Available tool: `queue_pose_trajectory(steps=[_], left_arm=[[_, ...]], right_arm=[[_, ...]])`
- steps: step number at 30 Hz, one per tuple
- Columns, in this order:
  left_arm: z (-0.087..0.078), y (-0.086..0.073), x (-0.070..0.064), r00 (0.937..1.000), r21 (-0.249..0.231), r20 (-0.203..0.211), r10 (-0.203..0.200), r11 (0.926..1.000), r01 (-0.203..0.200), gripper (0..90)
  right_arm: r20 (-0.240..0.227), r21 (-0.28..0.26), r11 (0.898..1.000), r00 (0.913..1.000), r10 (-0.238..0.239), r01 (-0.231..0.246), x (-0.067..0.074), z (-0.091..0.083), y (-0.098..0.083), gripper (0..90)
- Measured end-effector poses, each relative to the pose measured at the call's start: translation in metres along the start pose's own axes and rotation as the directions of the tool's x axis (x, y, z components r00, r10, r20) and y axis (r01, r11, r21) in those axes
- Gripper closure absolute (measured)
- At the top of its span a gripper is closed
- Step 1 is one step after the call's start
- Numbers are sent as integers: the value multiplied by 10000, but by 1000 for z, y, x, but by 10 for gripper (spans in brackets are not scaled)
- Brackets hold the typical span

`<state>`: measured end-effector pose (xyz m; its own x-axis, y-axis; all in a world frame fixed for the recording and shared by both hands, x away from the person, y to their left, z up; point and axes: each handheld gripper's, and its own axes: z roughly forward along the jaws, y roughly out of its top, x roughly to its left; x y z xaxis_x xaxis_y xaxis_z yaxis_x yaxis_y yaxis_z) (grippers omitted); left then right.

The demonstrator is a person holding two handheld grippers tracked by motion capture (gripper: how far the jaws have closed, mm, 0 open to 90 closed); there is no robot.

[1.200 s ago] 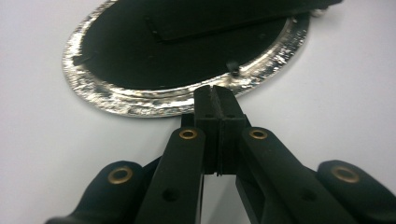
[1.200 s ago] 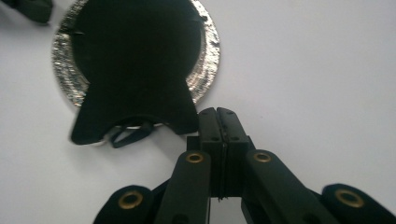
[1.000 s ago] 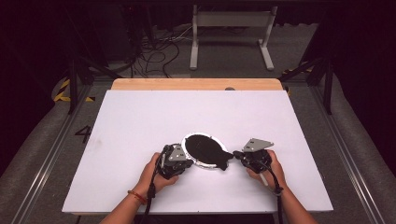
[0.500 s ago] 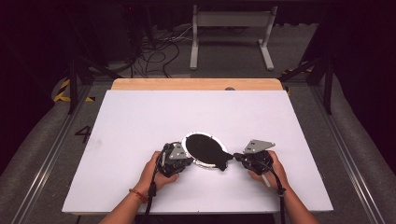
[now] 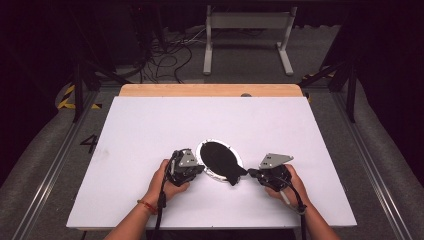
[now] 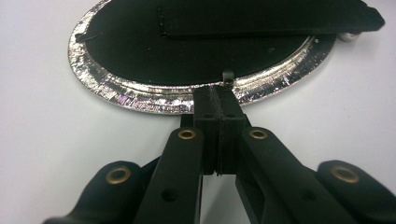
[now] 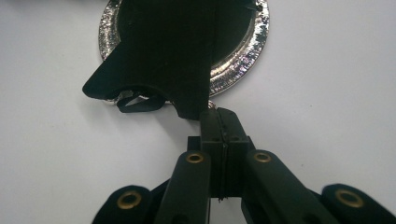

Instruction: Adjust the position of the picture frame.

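An oval silver-rimmed piece (image 5: 204,148) with a black face lies near the table's front middle. A flat black flap (image 5: 223,161) lies over it, and its end sticks out past the rim toward my right hand. My left gripper (image 5: 199,169) is shut, and its tips rest at the silver rim (image 6: 140,95) beside a tiny black tab (image 6: 227,74). My right gripper (image 5: 251,173) is also shut. In the right gripper view its tips (image 7: 219,114) touch the lower corner of the black flap (image 7: 168,56). A small black loop (image 7: 137,102) hangs under that flap.
The white table top (image 5: 150,130) has a wooden strip (image 5: 210,90) along its far edge. Beyond the strip stand cables and a metal frame (image 5: 247,30) on the floor. Metal rails (image 5: 45,170) run along both sides of the table.
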<state>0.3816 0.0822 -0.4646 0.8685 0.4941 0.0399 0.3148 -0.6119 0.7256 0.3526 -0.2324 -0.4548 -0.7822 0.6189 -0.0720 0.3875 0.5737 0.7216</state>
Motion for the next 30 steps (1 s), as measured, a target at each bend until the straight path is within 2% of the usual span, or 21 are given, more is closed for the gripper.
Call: queue_pose_trajectory(steps=[4,11,18,24,30], left_arm=[[2,1,4,9997,-104,-75,-234,9997,233,893],[3,1,10,9993,-110,-96,-356,9993,354,896],[5,2,14,9979,-145,-332,-558,9984,554,900],[3,2,16,9978,26,-463,-480,9988,482,900],[-3,0,12,9990,249,32,-435,9987,435,900]], right_arm=[[-168,-41,10000,9999,-28,28,6,-1,-1,900],[-255,-37,9999,9996,-99,98,16,-1,-1,900],[-483,-34,9997,9985,-261,259,28,0,1,900],[-644,-28,9991,9970,-429,428,36,3,4,900],[-555,-28,9987,9972,-505,504,39,3,4,900]])
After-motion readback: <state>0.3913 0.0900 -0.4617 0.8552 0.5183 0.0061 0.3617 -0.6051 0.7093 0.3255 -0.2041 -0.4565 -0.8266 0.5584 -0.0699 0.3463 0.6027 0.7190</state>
